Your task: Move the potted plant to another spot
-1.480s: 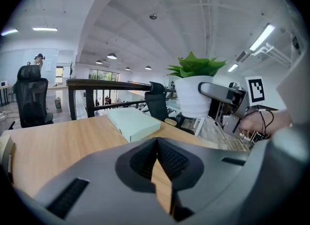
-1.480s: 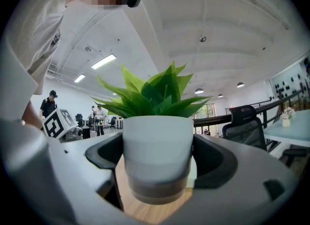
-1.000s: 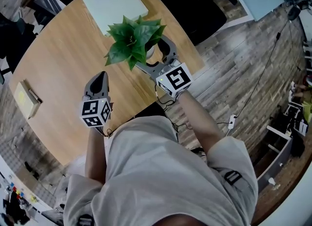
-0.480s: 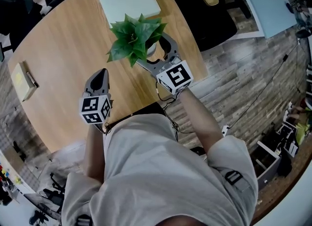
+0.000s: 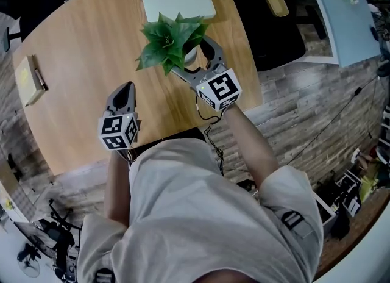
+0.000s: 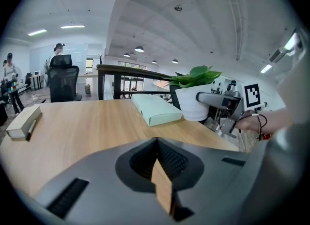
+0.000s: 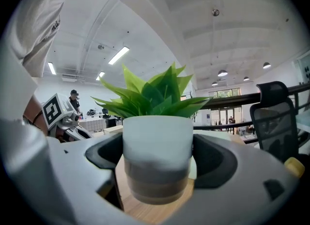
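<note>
— Where's the potted plant (image 5: 170, 41)?
— Green leaves in a white pot (image 7: 156, 146), clamped in the right tool (image 5: 196, 61). The left tool (image 5: 126, 89), jaws pressed together and empty, hangs beside it over the table (image 5: 79, 62).

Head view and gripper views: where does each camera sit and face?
Head view: on the person's head, facing steeply down at the table; shows torso, both forearms, left gripper, right gripper.
Left gripper view: on the left gripper, facing across the table toward the potted plant; shows its shut jaws.
Right gripper view: on the right gripper, facing the potted plant clamped between its jaws; shows the person's shirt.
Shared: the potted plant, in all three.
</note>
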{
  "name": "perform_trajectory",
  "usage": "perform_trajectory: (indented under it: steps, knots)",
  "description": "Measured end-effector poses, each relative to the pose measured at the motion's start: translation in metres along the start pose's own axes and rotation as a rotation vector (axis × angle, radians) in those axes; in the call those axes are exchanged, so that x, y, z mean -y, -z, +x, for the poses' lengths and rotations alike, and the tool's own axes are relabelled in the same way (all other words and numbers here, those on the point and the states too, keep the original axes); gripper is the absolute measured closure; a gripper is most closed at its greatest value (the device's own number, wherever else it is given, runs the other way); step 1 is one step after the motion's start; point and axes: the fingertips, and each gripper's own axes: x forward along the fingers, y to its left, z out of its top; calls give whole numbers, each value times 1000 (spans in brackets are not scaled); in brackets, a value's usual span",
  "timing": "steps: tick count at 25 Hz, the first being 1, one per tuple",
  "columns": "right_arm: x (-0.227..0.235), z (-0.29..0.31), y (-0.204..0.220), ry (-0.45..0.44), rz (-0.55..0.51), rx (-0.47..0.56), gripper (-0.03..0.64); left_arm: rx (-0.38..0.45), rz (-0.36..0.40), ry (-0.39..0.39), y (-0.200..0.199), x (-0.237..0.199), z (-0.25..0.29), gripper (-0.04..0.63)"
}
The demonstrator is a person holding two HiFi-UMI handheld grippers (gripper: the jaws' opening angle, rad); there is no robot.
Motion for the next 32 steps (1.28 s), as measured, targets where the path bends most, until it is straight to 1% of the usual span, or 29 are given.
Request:
perform_trajectory:
  steps: [4, 14, 23, 32]
  knots:
    - [-2, 15, 13, -36, 3, -25, 166, -11, -39, -34, 10, -8, 0, 583]
    - [-3, 50, 56, -84, 3, -109, 166, -60, -65, -71, 32, -23, 1, 583]
    - [-9, 78, 106, -119, -4, -215, 166, -84, -83, -78, 38, -34, 6, 583]
    - [-4, 86, 130, -114, 24, -243, 166, -100, -73, -63, 40, -28, 15, 583]
